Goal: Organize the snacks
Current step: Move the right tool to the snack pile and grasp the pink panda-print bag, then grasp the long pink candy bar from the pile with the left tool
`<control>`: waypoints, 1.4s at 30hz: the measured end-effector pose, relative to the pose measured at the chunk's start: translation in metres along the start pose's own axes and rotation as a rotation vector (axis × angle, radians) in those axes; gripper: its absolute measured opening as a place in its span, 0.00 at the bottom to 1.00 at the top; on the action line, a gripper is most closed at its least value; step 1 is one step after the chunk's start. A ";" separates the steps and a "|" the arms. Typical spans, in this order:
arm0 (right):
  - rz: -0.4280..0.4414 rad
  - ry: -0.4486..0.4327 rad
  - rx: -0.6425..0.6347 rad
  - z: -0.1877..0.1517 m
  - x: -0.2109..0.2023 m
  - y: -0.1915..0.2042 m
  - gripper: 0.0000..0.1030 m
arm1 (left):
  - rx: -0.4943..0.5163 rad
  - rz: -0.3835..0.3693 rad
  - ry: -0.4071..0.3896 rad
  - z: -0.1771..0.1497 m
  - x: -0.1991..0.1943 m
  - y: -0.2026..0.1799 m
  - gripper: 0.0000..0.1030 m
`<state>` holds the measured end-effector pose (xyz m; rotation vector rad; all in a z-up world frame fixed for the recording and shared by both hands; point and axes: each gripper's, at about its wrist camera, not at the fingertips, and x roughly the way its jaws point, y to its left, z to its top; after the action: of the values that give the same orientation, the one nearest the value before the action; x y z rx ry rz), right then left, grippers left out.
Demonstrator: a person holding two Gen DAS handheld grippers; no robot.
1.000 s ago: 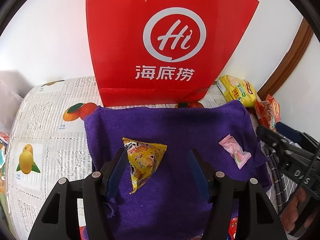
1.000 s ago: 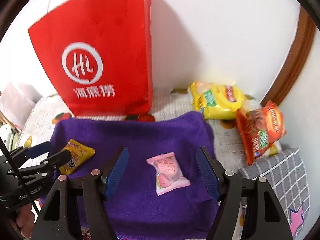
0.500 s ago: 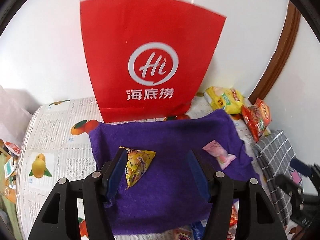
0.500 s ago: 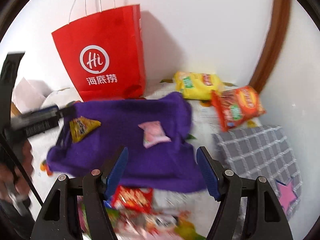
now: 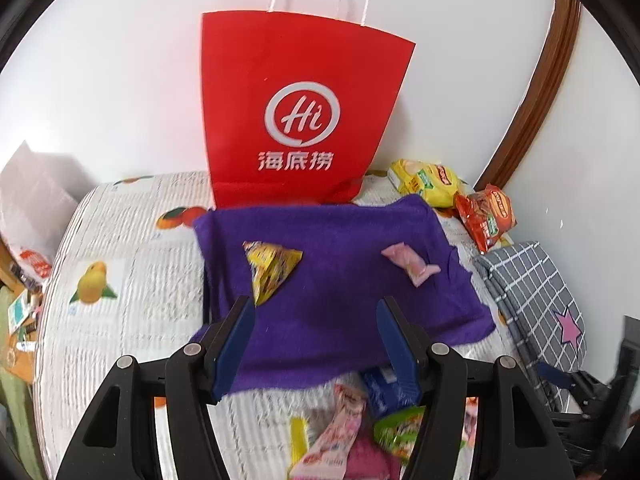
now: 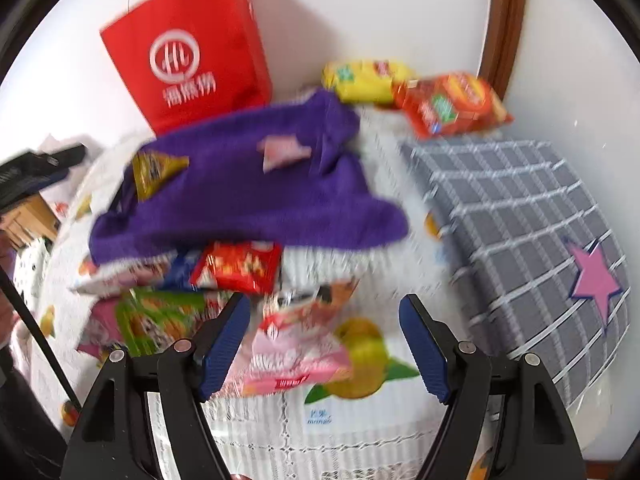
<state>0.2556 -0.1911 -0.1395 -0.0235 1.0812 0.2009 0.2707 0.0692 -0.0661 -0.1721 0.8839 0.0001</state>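
snacks [image 6: 240,264] heaped at the purple towel [image 5: 340,312]'s near edge
left gripper [image 5: 316,328] spread and empty over the towel; right gripper [image 6: 324,336], jaws just widened, empty above a pink packet [image 6: 288,356].

White-walled corner, evenly lit.
Plain white wall [image 5: 120,80] is met by a brown wooden trim [image 5: 532,92]; fruit-printed cover [image 5: 132,280] is spread beneath.

Red paper bag [image 5: 304,120], purple towel [image 5: 340,312], grey checked cushion [image 5: 532,292]
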 end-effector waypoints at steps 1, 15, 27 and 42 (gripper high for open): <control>-0.002 0.009 -0.017 -0.001 0.005 0.005 0.74 | 0.000 0.006 0.003 -0.005 -0.003 0.002 0.59; -0.087 0.028 -0.070 -0.044 0.029 0.000 0.46 | 0.026 0.017 0.075 -0.059 -0.009 0.004 0.59; -0.028 0.001 0.042 -0.070 0.010 -0.036 0.45 | 0.098 0.007 0.208 -0.075 0.036 -0.028 0.59; -0.034 -0.010 0.042 -0.070 0.007 -0.037 0.45 | 0.096 -0.048 0.237 -0.090 0.042 -0.017 0.07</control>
<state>0.2042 -0.2341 -0.1818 -0.0037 1.0744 0.1473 0.2296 0.0357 -0.1513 -0.1048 1.1139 -0.1094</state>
